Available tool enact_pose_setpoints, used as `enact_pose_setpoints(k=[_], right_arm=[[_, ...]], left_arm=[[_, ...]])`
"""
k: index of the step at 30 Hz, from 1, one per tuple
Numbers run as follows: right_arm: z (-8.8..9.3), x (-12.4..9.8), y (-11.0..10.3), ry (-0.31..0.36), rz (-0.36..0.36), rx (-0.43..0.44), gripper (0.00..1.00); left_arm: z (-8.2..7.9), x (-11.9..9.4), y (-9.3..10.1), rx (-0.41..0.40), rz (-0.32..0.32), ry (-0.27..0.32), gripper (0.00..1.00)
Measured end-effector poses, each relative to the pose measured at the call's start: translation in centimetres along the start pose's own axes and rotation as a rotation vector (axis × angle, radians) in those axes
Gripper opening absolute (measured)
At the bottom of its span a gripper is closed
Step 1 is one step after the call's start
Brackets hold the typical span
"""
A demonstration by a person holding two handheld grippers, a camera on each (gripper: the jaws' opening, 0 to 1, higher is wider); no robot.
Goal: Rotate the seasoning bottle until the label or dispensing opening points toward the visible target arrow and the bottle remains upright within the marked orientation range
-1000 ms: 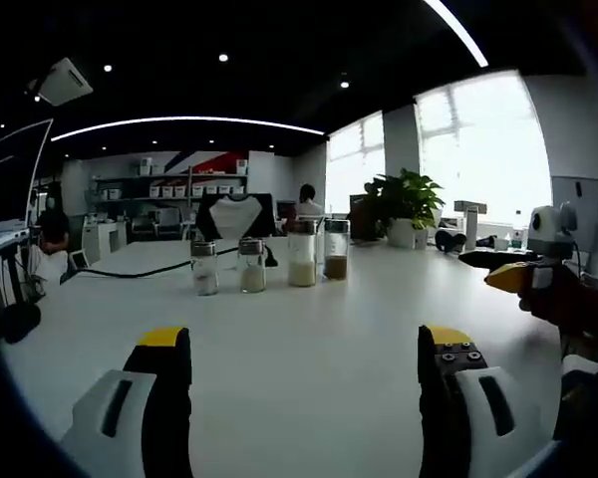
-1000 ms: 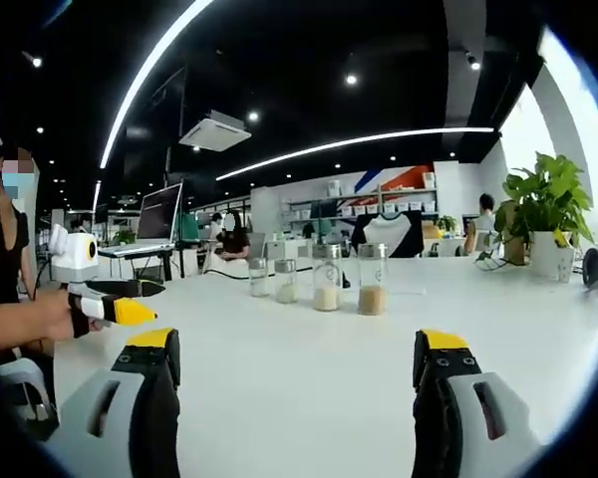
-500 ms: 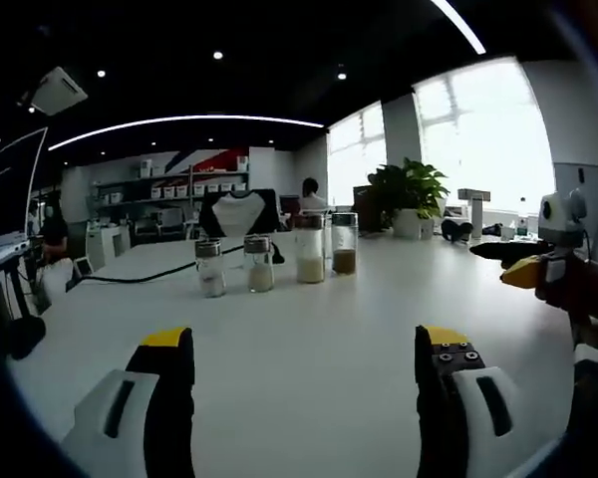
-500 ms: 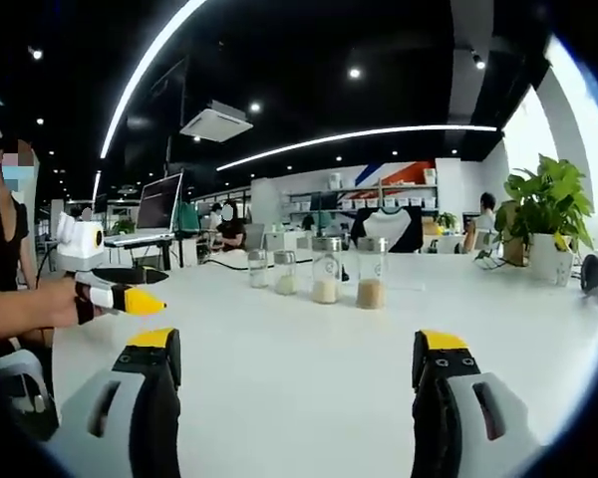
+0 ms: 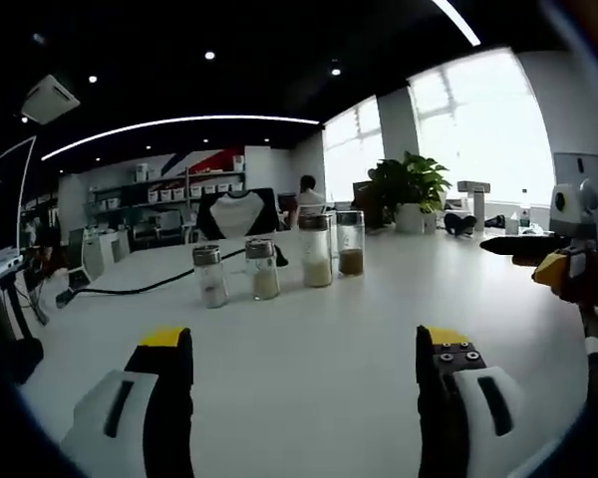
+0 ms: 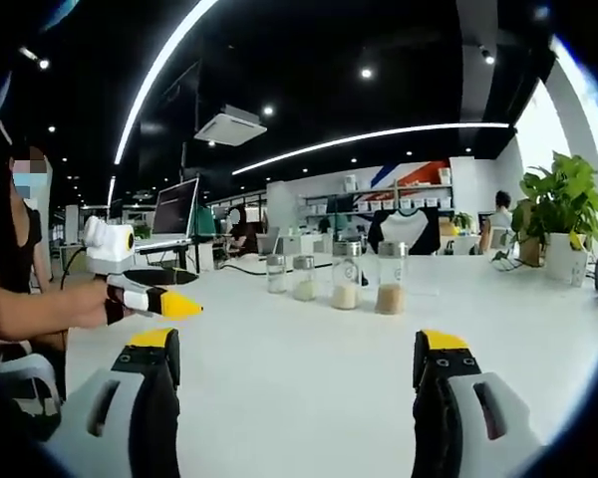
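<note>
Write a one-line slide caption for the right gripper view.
Open right gripper faces four seasoning bottles standing in a row on the white table.

Four clear glass seasoning bottles with silver metal caps stand upright in a loose row on the white counter (image 5: pixel 309 349). The two shorter bottles (image 5: pixel 209 277) (image 5: pixel 263 270) hold pale powder. Beside them, a taller bottle with white grains (image 5: pixel 316 251) stands just beside a taller bottle with brown seasoning (image 5: pixel 351 244) (image 6: pixel 390 278). Labels and openings are too small to make out.

Bare table (image 5: pixel 309 349) before bottle row (image 5: pixel 279 267)
</note>
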State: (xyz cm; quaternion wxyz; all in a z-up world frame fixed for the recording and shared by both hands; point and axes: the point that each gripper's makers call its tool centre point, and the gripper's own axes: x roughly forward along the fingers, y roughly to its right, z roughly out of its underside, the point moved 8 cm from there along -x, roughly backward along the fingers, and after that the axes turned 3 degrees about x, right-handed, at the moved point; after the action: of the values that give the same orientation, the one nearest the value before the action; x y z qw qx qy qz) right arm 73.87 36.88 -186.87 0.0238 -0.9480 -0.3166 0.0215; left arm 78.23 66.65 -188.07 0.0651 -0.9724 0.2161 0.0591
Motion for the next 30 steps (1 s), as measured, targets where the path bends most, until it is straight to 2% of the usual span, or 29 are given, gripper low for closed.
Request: enact_pose_setpoints(k=[1,3,5,6,8,14,20,22,30], right_arm=[[-0.1,-0.1,0.1,0.011,0.012,0.000,1.00],[-0.4,-0.3,-0.1,0.035,-0.020,0.003,1.00],[-0.5,-0.4,-0.1,0.039,-0.014,0.006,1.00],[-0.6,-0.4,-0.1,0.042,-0.014,0.007,1.00],[-0.7,-0.4,-0.1,0.039,-0.011,0.007,1.00],[-0.8,-0.7,-0.5,0.024,-0.023,0.013,1.00],[-0.6,-1.1,-1.0,0.009,-0.043,-0.009,1.00],[-0.6,-1.2,-1.0,0.006,-0.037,-0.010,0.97],[-0.9,-2.3,-0.9,0.028,-0.023,0.015,0.94]], left_arm=[[0.0,0.2,-0.2,0.004,-0.001,-0.003,0.99],[-0.1,0.6,-0.7,0.020,-0.007,-0.001,0.98],[-0.2,1.0,-1.5,0.090,-0.040,0.009,0.97],[-0.2,1.3,-1.6,0.095,-0.045,0.007,0.97],[-0.2,2.0,-1.8,0.077,-0.038,-0.013,0.98],[-0.7,3.8,-3.2,0.022,-0.033,-0.002,0.98],[-0.9,5.8,-4.8,-0.005,-0.068,0.003,0.96],[-1.1,6.4,-5.4,-0.005,-0.087,0.003,0.95],[-1.7,8.8,-7.7,-0.008,-0.161,0.029,0.92]])
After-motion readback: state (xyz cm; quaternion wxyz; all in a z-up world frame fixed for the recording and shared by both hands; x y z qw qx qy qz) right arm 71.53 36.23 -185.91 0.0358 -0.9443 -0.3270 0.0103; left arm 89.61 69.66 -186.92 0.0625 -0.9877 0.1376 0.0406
